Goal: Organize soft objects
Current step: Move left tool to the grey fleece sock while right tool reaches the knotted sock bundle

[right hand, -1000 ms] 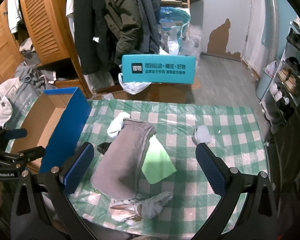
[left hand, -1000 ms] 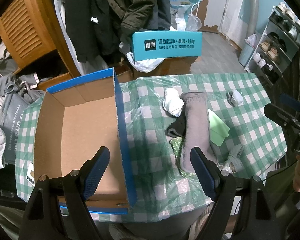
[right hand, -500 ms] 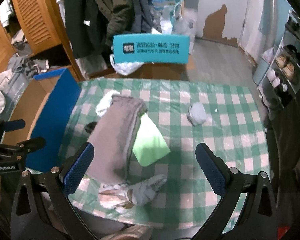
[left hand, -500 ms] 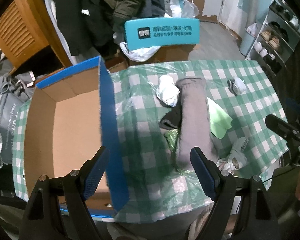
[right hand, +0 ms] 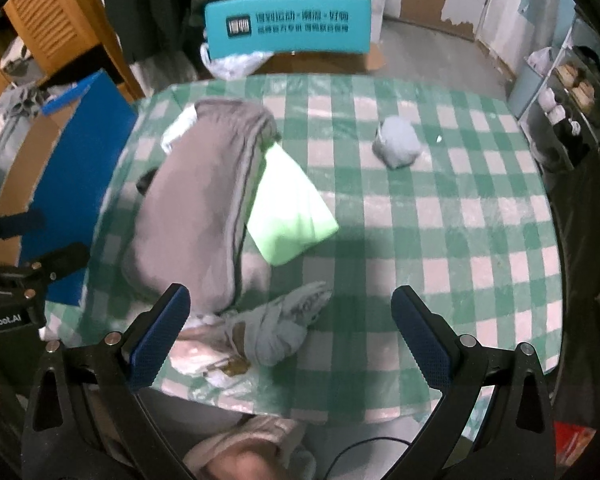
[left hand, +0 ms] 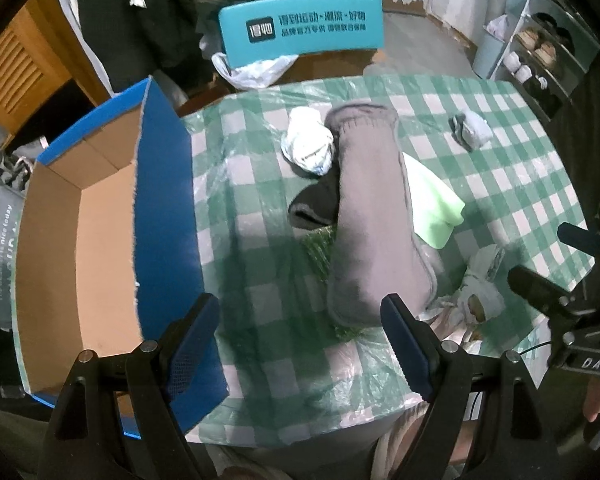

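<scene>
Several soft items lie on the green-checked tablecloth (right hand: 440, 216), none yet in the cardboard box (left hand: 84, 240), so the sorting looks to be at its first pick. The largest is a folded grey garment (right hand: 196, 208) running lengthwise down the table, with a pale green cloth (right hand: 290, 216) tucked partly under its right edge. A white rolled sock (left hand: 310, 146) sits against its far left end, and something black (left hand: 314, 206) pokes out from beneath it on the box side. At the near edge lies a crumpled grey-white sock bundle (right hand: 274, 330), just beside the grey garment's near end. A small grey rolled sock (right hand: 398, 142) sits well apart on the far right.

The left gripper (left hand: 300, 344) hovers over the near table edge, fingers wide apart and holding nothing, with the grey garment's near end between them. The right gripper (right hand: 290, 338) is likewise spread and empty, hanging above the crumpled sock bundle.

The next move likely calls for lowering one gripper onto its nearest item, pinching a fold thick enough not to slip, then carrying it over the blue wall of the box, which stands open at the left.
</scene>
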Demonstrator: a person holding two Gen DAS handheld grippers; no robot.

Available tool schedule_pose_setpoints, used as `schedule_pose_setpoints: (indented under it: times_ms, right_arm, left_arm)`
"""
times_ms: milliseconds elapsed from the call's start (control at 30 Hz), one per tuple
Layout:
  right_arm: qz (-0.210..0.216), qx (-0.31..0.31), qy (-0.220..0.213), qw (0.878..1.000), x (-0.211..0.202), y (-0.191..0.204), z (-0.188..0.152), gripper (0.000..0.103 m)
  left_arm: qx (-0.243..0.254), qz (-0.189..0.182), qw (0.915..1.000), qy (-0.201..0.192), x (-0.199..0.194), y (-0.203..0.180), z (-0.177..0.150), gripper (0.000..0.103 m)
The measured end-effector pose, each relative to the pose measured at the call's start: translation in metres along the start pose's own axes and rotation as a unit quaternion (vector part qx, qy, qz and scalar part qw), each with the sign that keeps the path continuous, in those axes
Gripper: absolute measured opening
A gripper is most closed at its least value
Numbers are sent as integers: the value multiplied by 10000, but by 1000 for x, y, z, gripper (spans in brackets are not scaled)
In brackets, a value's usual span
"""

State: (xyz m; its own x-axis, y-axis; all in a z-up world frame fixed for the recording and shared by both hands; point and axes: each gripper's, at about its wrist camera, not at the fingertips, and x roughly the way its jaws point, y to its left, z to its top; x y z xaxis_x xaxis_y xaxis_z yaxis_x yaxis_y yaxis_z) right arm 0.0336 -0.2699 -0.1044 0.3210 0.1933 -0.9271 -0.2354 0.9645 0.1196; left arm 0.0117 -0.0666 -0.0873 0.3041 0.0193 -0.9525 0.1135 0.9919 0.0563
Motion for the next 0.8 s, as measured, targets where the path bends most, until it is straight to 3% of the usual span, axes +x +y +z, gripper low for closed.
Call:
schedule_pose_setpoints:
  times_ms: [400, 800]
  right_arm:
    - [-142, -270, 502, 9983, 30, 9, -10, 100]
    - [-693, -399, 957, 9922, 61, -3, -15, 99]
  left_arm:
    - [3, -90, 9994, 335, 25, -4, -4, 84]
    - [-31, -69, 9986, 532, 41, -4, -1, 84]
